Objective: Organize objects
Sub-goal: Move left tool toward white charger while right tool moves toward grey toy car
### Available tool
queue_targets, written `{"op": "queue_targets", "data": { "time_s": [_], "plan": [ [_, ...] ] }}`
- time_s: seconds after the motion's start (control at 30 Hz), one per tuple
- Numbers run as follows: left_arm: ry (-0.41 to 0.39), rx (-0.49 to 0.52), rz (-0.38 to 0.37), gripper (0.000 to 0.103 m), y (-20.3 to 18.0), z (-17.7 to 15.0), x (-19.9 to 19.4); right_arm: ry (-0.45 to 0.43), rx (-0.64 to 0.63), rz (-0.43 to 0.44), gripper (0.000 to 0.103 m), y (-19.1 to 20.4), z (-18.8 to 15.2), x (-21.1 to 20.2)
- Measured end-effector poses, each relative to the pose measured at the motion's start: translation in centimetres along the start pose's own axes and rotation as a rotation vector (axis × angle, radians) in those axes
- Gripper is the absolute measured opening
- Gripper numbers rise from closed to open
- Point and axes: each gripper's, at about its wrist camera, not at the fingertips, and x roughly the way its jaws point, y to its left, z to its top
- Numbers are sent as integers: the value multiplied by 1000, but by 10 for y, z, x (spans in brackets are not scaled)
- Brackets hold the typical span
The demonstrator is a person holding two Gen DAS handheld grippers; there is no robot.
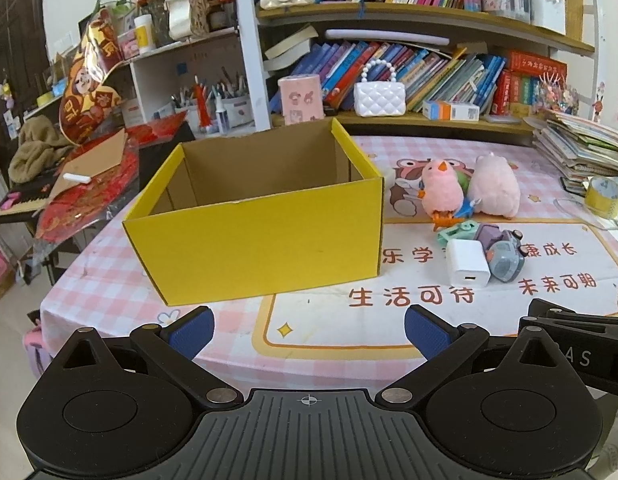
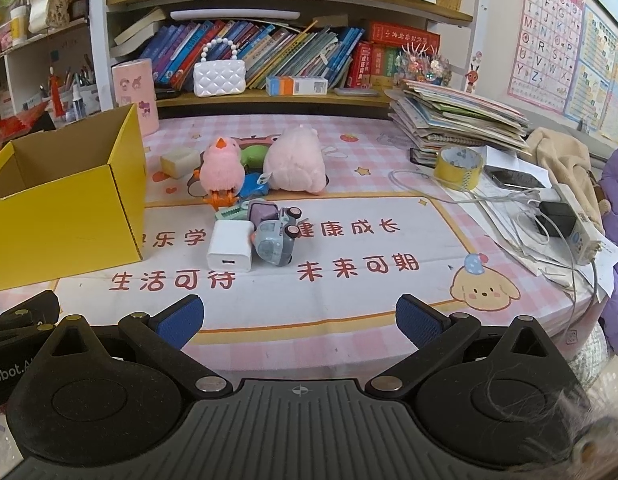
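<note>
An open yellow cardboard box [image 1: 261,248] [image 2: 65,216] stands empty on the pink checked table mat [image 1: 329,320] [image 2: 341,304]. To its right lies a small heap: a pink chick toy [image 1: 441,192] [image 2: 223,174], a pink plush [image 1: 495,188] [image 2: 295,160], a white charger block [image 1: 467,262] [image 2: 231,246], a grey toy car [image 1: 507,256] [image 2: 275,242] and a cream cube [image 2: 177,162]. My left gripper [image 1: 309,334] hovers open near the table's front edge, in front of the box. My right gripper [image 2: 299,322] is open too, short of the charger. Neither holds anything.
A bookshelf [image 2: 269,96] with a white quilted purse [image 1: 379,98] [image 2: 219,76] runs along the back. A stack of books [image 2: 461,120], a yellow tape roll [image 2: 459,166], cables and a power strip [image 2: 577,216] crowd the right side. Red clutter [image 1: 89,184] lies left of the table.
</note>
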Motion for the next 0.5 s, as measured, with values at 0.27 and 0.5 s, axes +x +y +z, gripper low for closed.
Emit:
{"op": "queue_targets", "data": {
  "time_s": [0.27, 0.5],
  "plan": [
    [7, -14, -9, 103, -4, 7, 10, 4, -2, 5, 103, -1, 9, 10],
    [8, -34, -23, 103, -14, 18, 22, -1, -10, 12, 103, -9, 24, 25]
  ]
}}
